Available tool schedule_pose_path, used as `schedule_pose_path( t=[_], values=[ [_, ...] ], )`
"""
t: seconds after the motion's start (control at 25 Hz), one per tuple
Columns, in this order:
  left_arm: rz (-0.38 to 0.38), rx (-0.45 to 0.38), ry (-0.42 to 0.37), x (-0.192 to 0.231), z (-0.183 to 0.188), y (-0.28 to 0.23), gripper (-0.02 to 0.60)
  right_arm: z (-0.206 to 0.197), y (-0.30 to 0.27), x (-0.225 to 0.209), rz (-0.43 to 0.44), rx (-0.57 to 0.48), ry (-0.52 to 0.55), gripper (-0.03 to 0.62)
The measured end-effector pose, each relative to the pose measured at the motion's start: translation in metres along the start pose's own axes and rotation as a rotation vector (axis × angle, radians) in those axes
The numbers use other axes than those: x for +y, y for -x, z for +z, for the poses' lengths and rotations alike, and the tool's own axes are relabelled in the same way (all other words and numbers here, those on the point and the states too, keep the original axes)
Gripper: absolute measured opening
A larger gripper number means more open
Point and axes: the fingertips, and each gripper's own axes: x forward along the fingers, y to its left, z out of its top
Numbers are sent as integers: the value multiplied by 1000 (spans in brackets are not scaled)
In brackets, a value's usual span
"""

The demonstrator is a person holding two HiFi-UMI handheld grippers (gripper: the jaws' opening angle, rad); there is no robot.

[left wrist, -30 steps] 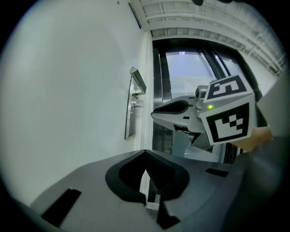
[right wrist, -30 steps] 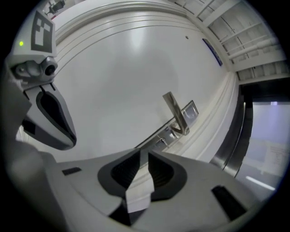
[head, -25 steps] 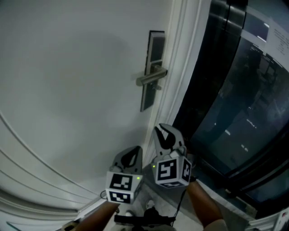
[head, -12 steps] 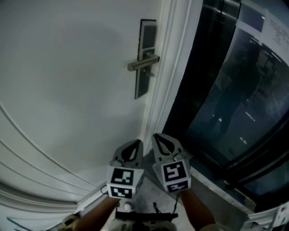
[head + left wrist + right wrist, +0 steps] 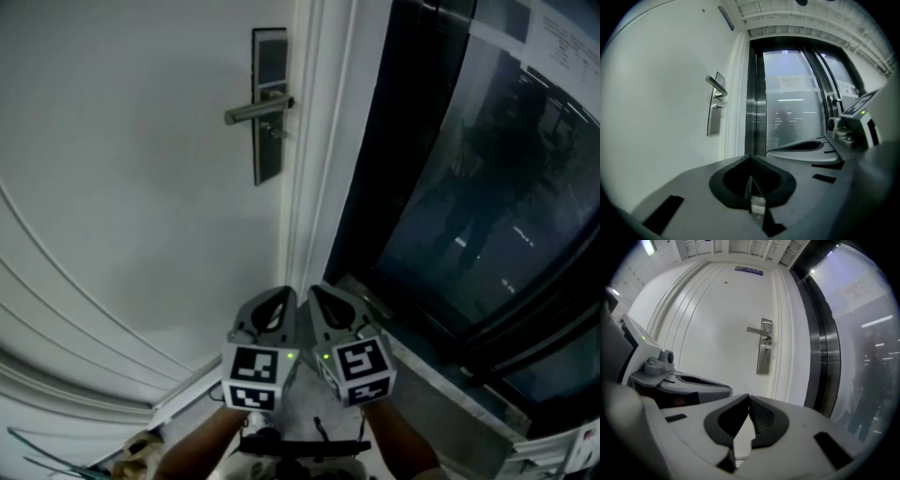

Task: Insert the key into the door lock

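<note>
A white door (image 5: 131,187) carries a dark lock plate (image 5: 268,103) with a silver lever handle (image 5: 255,112). A small piece sticks out under the handle; I cannot tell whether it is a key. The plate also shows in the left gripper view (image 5: 715,117) and in the right gripper view (image 5: 765,355). My left gripper (image 5: 284,296) and right gripper (image 5: 314,292) are side by side low in the head view, well short of the lock. Both are shut, left gripper (image 5: 750,161) and right gripper (image 5: 749,399), with no key seen between the jaws.
The white door frame (image 5: 314,169) runs right of the lock. Beyond it stands a dark glass wall (image 5: 469,187) with a paper notice (image 5: 562,37). A pale stone threshold (image 5: 422,375) lies below the glass. Moulded trim (image 5: 84,375) curves across the lower door.
The right gripper has dropped and closed in beside the left. The door handle has slid up and left in the head view.
</note>
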Motion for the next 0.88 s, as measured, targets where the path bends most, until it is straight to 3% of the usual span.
schedule_pose_path(
  t=[0.24,0.68,0.88],
  values=[
    [8,3,-12,-40,-6,8,3,-10,37,-2,32,-26,-106,6],
    [43,7,-26,-113,-21,49,3,-40,118,-6,56,-32,-114,5],
    [64,9,-26,-138,-27,70,3,-35,148,5,84,-60,-146,5]
  ],
)
